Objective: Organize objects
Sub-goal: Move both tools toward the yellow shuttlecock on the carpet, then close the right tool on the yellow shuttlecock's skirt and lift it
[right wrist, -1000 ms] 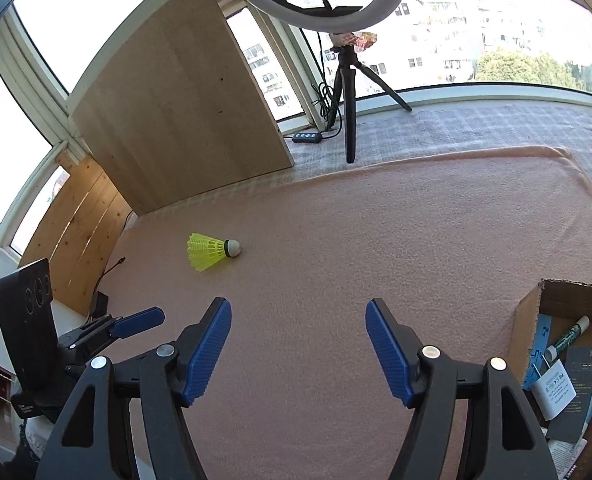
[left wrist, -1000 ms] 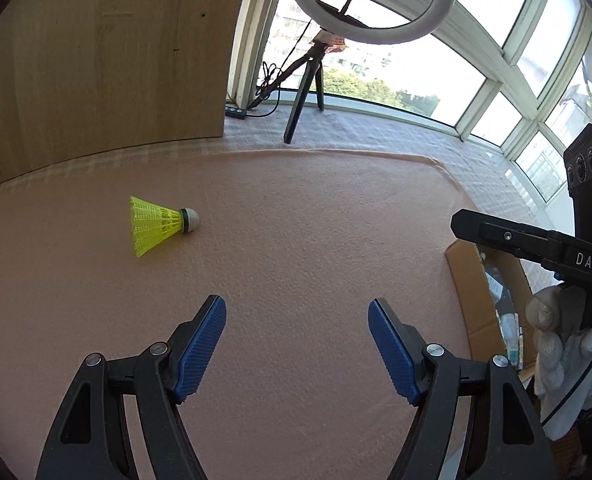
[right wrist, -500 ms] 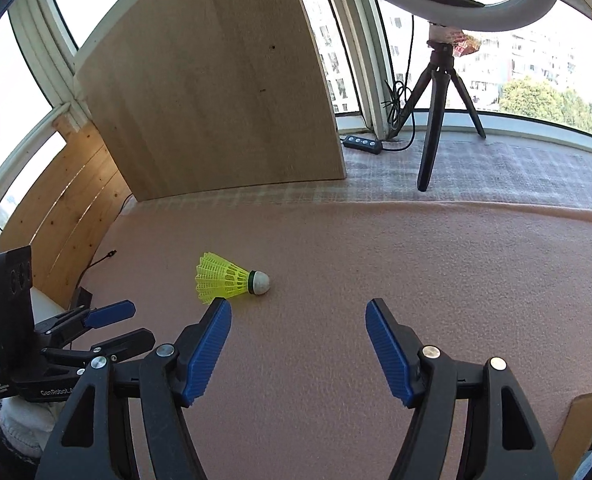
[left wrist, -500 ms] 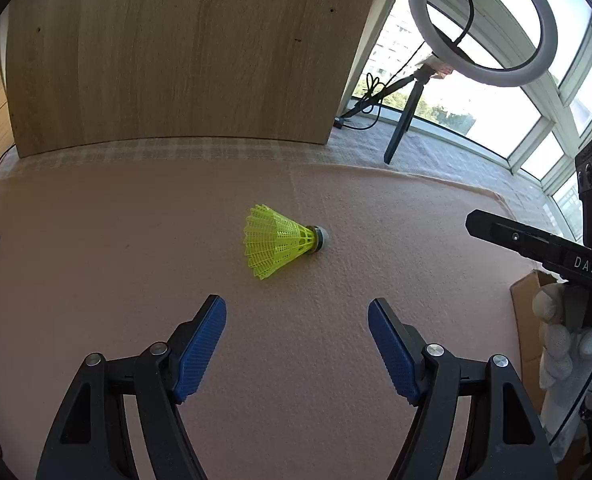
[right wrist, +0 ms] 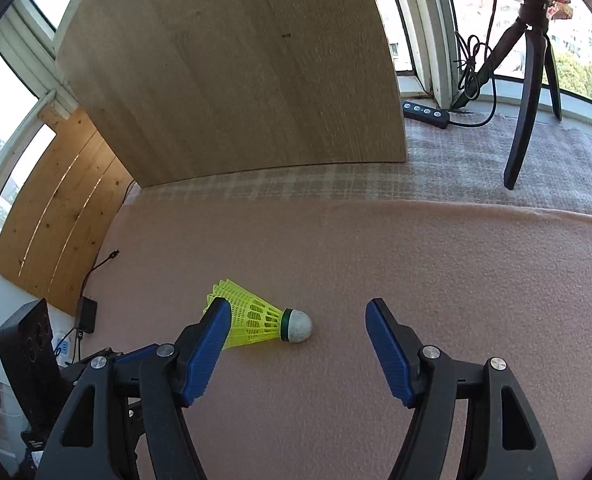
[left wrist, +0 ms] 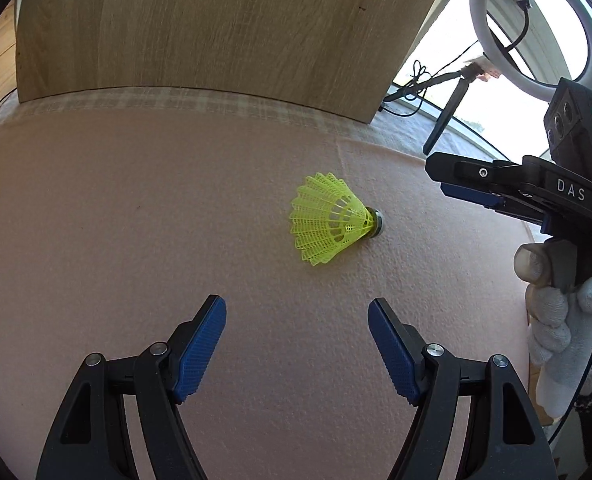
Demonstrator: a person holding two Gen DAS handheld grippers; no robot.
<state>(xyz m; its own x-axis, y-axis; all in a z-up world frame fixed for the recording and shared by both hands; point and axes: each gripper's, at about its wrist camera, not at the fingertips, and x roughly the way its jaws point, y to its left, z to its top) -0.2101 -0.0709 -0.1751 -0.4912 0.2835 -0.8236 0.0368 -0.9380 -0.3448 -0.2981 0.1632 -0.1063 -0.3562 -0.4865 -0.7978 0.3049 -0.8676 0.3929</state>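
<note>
A yellow shuttlecock [left wrist: 330,220] with a white cork tip lies on its side on the pink blanket [left wrist: 136,220]. In the left wrist view my left gripper [left wrist: 296,316] is open and empty, a little short of it. In the right wrist view the shuttlecock [right wrist: 264,318] lies just ahead of my right gripper [right wrist: 298,318], its skirt partly behind the left blue pad [right wrist: 210,340]. The right gripper is open and empty. It also shows from the side in the left wrist view [left wrist: 508,192], held by a white-gloved hand.
A wooden board [right wrist: 232,72] leans at the back of the blanket. A ring light [left wrist: 536,28] on a black tripod [right wrist: 528,80] stands at the back right with a cable and remote [right wrist: 426,114]. A plaid cloth [right wrist: 476,168] borders the blanket.
Both grippers have swung left and closed in on the shuttlecock, which now sits larger and nearer in both views. The cardboard box has left the right wrist view. Both stay open.
</note>
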